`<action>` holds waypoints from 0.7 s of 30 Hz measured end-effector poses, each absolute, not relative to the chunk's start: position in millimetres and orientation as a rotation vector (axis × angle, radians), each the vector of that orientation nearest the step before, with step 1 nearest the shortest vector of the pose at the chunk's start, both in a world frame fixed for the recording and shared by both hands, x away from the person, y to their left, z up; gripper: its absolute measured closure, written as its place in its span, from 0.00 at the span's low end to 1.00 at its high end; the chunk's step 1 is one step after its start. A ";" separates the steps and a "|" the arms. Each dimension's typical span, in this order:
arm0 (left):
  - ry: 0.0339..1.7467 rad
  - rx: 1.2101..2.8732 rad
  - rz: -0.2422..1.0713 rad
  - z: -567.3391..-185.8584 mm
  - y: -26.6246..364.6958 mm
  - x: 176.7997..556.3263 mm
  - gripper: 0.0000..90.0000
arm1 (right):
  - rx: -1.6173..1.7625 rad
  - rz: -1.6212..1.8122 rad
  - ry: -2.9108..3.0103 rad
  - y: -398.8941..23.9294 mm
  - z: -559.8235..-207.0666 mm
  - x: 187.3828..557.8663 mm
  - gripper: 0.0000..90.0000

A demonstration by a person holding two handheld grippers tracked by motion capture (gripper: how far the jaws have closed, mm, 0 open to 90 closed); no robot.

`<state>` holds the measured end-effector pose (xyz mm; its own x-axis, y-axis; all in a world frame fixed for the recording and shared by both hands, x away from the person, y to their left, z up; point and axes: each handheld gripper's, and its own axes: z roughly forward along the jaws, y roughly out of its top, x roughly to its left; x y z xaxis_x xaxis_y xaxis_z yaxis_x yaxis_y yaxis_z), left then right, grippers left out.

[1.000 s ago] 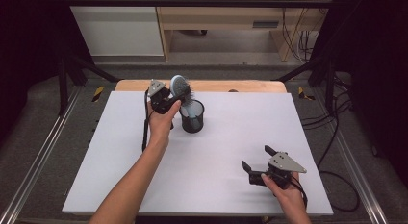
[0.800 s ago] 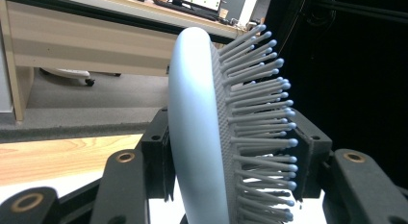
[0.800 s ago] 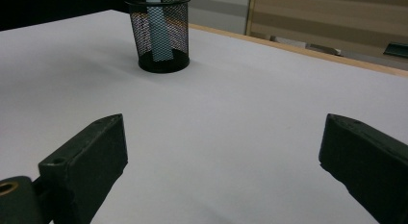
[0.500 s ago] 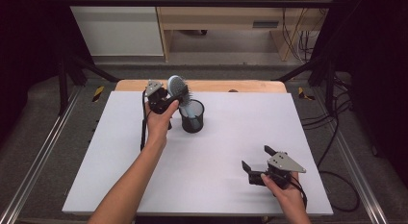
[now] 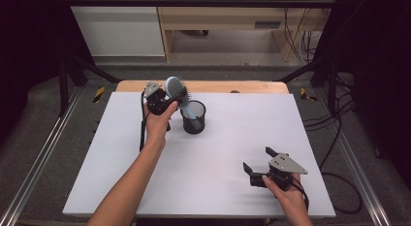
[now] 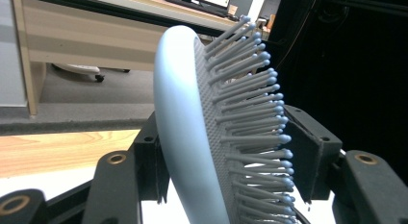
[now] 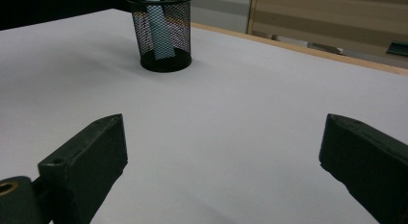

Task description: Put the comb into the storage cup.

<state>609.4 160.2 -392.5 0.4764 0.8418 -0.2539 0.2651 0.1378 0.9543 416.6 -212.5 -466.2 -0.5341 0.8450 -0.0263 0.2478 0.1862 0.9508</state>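
The pale blue hairbrush (image 5: pixel 176 89) is being released into the black mesh cup (image 5: pixel 193 118) near the far edge of the counter (image 5: pixel 232 138): its handle stands inside the cup, its head tilted above the rim. The left gripper (image 5: pixel 162 101) has just been opening, and its fingers (image 6: pixel 308 152) flank the brush head loosely, apparently no longer pressing. Next, a clean withdrawal is called for, without catching the ball-tipped bristles. The right gripper (image 5: pixel 259 163) is held spread wide and unladen.

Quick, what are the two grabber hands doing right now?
Left gripper: jaws just been opening, hairbrush head between them, handle in the mesh cup.
Right gripper: open, holding nothing.
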 end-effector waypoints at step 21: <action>1.055 1.415 0.565 -394.5 167.5 610.0 0.43 | 1.020 1.359 1.902 -211.9 -466.5 416.5 0.03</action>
<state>610.0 167.5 -394.5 0.4666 0.8486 -0.2495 0.2631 0.1361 0.9551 416.5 -211.9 -466.5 -0.5379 0.8426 -0.0257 0.2488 0.1878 0.9502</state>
